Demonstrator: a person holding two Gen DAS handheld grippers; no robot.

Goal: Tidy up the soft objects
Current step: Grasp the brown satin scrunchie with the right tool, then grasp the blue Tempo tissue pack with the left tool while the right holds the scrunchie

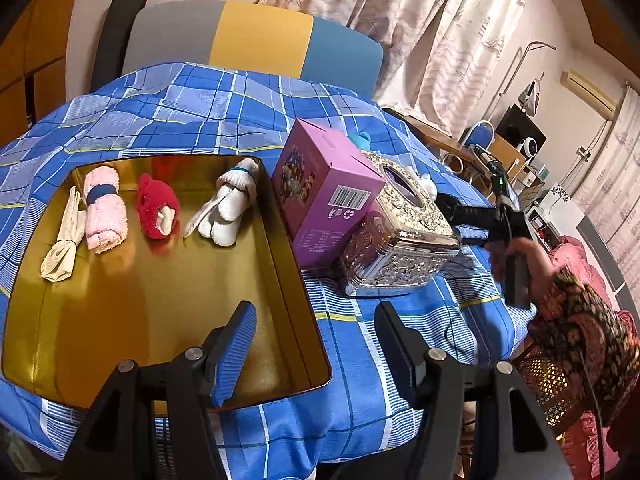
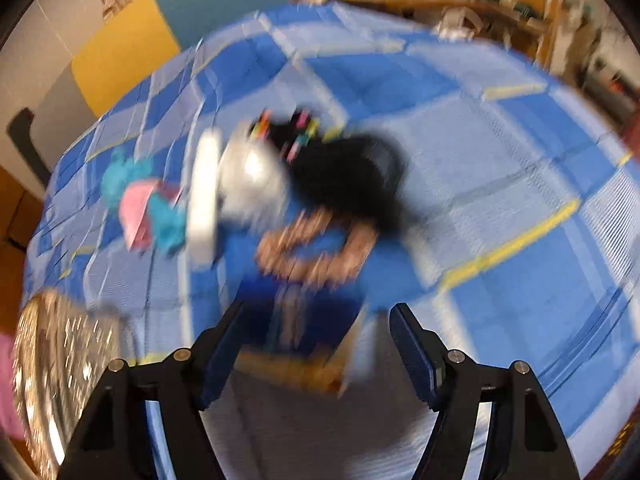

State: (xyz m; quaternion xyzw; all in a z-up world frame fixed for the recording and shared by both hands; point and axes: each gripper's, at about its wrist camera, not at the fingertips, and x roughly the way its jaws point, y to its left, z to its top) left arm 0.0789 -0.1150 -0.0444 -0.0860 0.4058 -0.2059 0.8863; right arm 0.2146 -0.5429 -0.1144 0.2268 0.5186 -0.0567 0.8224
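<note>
In the left wrist view a gold tray (image 1: 160, 304) holds a cream cloth bundle (image 1: 60, 256), a pink rolled towel (image 1: 105, 212) with a blue band, a red fuzzy roll (image 1: 157, 206) and a white sock bundle (image 1: 228, 200). My left gripper (image 1: 316, 312) hangs open and empty over the tray's near right corner. The right wrist view is badly blurred. My right gripper (image 2: 319, 312) is open above a dark blue soft thing (image 2: 308, 320) with a brownish loop; its pads do not touch it. Beyond lie a black fuzzy item (image 2: 344, 176), a silver-white item (image 2: 248, 180) and a teal and pink item (image 2: 140, 200).
A purple carton (image 1: 320, 188) leans on an ornate silver tissue box (image 1: 400, 240) right of the tray; the tissue box (image 2: 60, 360) also shows beside my right gripper. A blue checked cloth (image 1: 400, 340) covers the table. A hand (image 1: 524, 256) in a patterned sleeve is at the right edge.
</note>
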